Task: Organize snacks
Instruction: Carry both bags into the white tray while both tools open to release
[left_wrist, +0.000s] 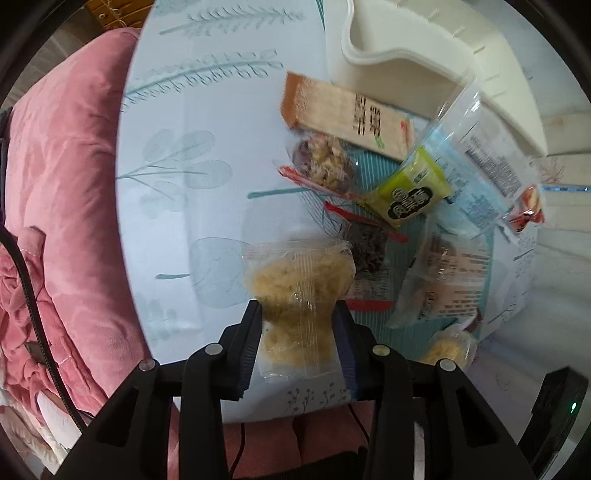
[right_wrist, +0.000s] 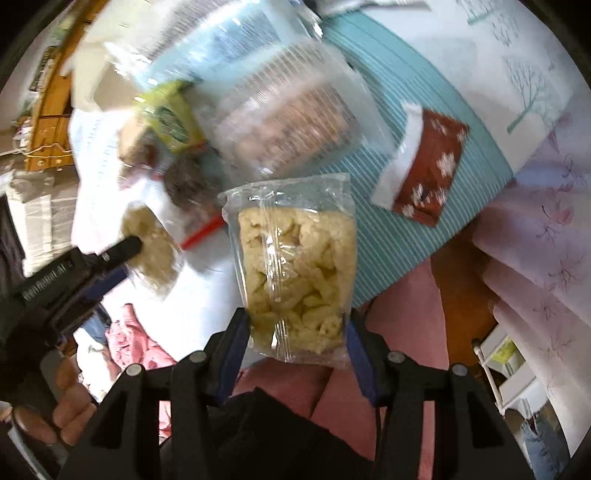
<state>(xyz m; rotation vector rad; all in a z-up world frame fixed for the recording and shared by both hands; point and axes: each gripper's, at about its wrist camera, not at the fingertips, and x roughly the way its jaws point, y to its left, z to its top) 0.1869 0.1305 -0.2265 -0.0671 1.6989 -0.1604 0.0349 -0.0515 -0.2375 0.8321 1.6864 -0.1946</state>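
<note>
Each gripper's jaws are clamped on a clear packet of pale snacks: left gripper (left_wrist: 297, 328) holds its packet (left_wrist: 295, 280), right gripper (right_wrist: 295, 328) its own (right_wrist: 295, 266), long axes running up-frame. The white tray (left_wrist: 417, 66) sits upper right in the left view, nearer the left hand.

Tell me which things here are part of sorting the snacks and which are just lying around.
Part of the job:
- clear pale-snack packet in left hand-held gripper
- similar packet in right hand-held gripper
- green packet
- tan bar
- red packet
- white bin

Lying about:
- pink quilt
- black cable
</note>
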